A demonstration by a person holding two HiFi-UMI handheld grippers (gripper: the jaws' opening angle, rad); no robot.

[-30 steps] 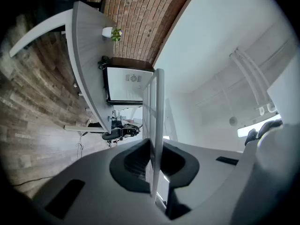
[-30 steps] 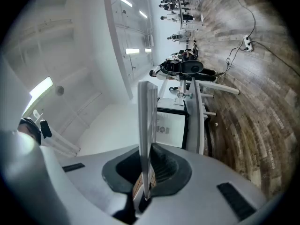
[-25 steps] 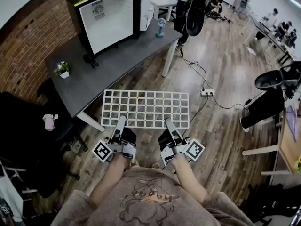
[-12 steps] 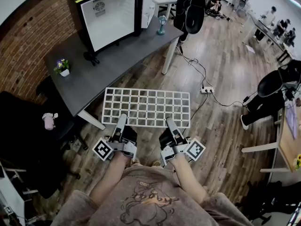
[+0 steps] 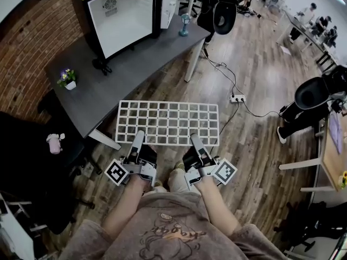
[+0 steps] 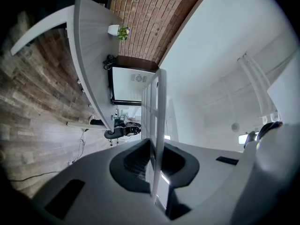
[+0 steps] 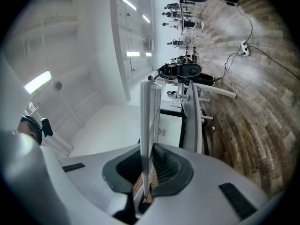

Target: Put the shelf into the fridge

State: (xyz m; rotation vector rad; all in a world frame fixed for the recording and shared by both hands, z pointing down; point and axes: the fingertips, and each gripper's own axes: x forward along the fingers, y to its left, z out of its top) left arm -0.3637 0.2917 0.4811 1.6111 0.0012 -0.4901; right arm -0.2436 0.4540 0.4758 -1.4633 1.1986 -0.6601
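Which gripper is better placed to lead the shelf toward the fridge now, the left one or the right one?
Probably the left gripper: the fridge stands on the table ahead and to the left, nearer its side. Yet the right gripper also clamps the shelf, so both must carry it.

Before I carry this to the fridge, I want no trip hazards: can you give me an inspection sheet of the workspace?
Surface: dark grey desk on a wood plank floor.
Job's things: white wire grid shelf held flat above the floor; black mini fridge on the desk.
Clutter: small potted plant and small teal ornament on the desk.
Grippers: left tool and right tool each shut on the shelf's near edge.
Cables: white power strip and black cable on the floor ahead.
Surroundings: red brick wall; black office chair at right.
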